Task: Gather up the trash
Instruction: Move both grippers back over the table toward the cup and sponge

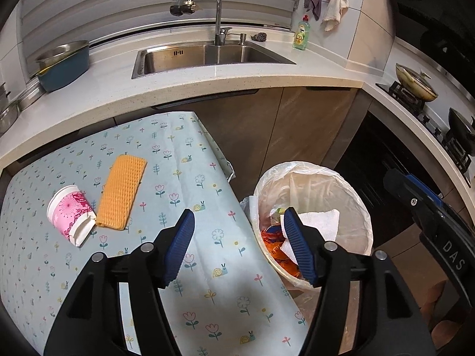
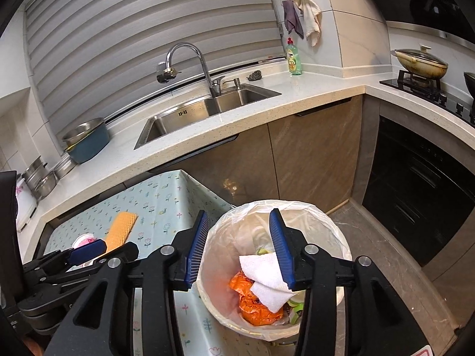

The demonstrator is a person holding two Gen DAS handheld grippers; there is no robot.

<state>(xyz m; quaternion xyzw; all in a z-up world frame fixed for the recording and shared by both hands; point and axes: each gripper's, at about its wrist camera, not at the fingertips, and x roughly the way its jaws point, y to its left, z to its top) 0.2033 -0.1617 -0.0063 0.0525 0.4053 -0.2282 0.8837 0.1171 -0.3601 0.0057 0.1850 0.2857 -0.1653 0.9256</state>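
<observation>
Left to right: paper cup [image 1: 71, 215] lies on its side on the counter [image 1: 207, 195], ahead-left of the left tool [image 1: 237, 222]; orange foam sleeve [image 1: 121, 191] just beside it, nearer the tool. Both look like the remaining trash. Left tool wide, empty, probably lined up for the next pick. Bin [image 2: 207, 279] sits off the counter edge, directly under the right tool [image 2: 239, 227], also wide and empty. White tissue [image 2: 267, 279] and orange wrapper [image 2: 252, 305] are inside the bin.
</observation>
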